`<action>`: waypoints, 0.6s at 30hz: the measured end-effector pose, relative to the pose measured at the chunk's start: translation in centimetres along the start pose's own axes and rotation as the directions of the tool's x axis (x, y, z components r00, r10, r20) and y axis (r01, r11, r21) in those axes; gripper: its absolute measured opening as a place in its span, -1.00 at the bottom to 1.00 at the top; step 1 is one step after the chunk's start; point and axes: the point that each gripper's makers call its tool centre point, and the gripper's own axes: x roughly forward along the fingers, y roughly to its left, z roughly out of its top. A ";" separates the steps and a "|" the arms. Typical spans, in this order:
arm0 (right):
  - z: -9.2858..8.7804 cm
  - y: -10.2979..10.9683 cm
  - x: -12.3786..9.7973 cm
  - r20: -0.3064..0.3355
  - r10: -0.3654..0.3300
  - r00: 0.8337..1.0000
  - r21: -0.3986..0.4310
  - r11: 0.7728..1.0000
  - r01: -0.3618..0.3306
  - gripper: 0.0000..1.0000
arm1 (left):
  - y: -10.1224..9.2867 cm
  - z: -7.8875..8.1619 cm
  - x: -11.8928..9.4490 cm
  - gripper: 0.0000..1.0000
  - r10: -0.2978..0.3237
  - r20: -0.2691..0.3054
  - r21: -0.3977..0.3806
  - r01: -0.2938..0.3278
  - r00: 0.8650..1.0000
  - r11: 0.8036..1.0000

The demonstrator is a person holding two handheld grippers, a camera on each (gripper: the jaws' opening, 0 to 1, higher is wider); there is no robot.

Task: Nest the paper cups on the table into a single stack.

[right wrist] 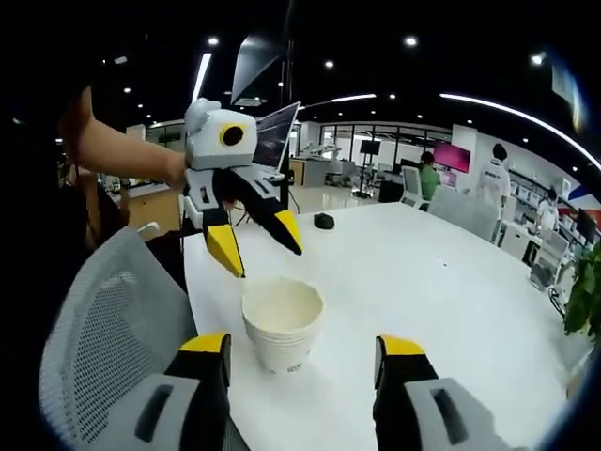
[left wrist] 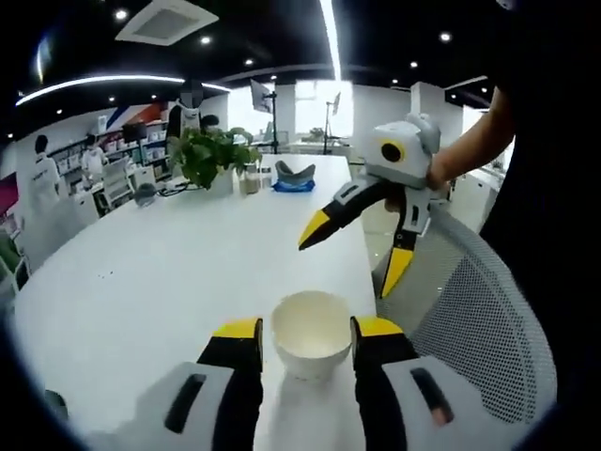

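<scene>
The stack of paper cups [right wrist: 283, 334] stands upright near the surface [right wrist: 441, 282] edge by the mesh chair [right wrist: 103, 319], between the spread jaws of both the left tool [left wrist: 306, 340] and the right tool [right wrist: 302, 357], neither pinching it.

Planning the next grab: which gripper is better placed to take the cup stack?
Left, likely: the left gripper closely flanks the cup stack; the right gripper stands wider, farther back.

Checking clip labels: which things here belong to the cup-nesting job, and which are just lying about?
Belongs to the job:
paper cup stack
left gripper
right gripper
white table

Just lying about:
potted plant
blue-and-grey item
mesh chair
small black object
</scene>
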 end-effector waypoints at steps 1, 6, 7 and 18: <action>0.0 0.0 0.0 0.001 0.001 1.000 0.001 1.000 -0.001 0.26 | 0.1 -0.3 0.0 -0.09 0.009 0.000 -0.002 -0.009 1.000 1.000; 0.2 0.1 0.7 0.012 0.007 1.000 0.016 1.000 -0.007 0.34 | 0.3 -2.6 0.2 0.02 0.039 -0.033 -0.002 -0.039 0.999 0.999; 0.2 0.1 0.9 0.016 0.008 1.000 0.016 1.000 -0.008 0.36 | 0.2 -3.1 0.3 0.03 0.041 -0.039 -0.003 -0.041 0.998 0.999; 0.1 0.7 3.4 0.016 0.021 1.000 0.019 1.000 -0.021 0.38 | -0.9 -6.9 2.7 0.09 0.013 -0.094 0.013 -0.011 0.995 1.000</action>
